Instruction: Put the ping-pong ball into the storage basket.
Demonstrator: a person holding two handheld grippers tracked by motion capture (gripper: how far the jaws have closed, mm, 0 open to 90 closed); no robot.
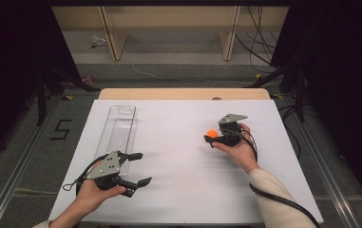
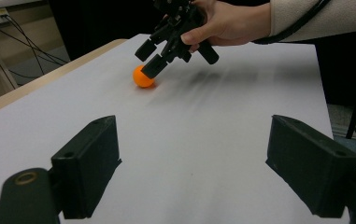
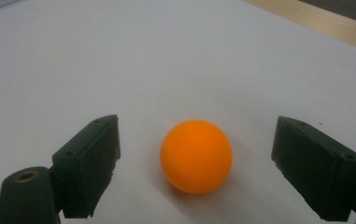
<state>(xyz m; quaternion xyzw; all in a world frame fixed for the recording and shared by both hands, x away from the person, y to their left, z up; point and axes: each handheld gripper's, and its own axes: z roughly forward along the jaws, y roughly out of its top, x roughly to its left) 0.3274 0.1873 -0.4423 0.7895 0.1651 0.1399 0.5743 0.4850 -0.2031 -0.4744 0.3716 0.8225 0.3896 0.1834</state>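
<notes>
Here's the small, smooth orange ball [image 3: 196, 156], sitting on the white table surface [image 1: 183, 190] over on the right half, a little beyond the middle. In the right gripper view it lies squarely between the two black jaws, with clear white table showing on either side of it, so nothing is touching it. A soft shadow sits just under its lower edge.

The right gripper [image 1: 213, 137] is right there at the ball, jaws spread wide around it and gripping nothing. From the left gripper view the same claw [image 2: 150, 57] is angled down toward the table, its nearer jaw tip just in front of the ball [image 2: 143, 77]. The right hand [image 1: 239, 147] is wrapped around the handle, a cream sleeve [image 1: 273, 199] runs back toward the bottom edge, and a black cable [image 1: 283, 202] trails along the forearm.

Across the table, well apart from the ball, the left gripper [image 1: 139, 168] hovers at the near left, a grey three-cornered plate [image 1: 107, 165] on top. Its jaws are wide apart too, nothing between them but bare table. The left hand [image 1: 93, 192] holds it from below.

Just beyond the left gripper lies a long, clear plastic tray [image 1: 118, 128], running lengthwise away from the person along the left side. The pale wooden edge [image 1: 183, 93] of the tabletop peeks out at the far side.
</notes>
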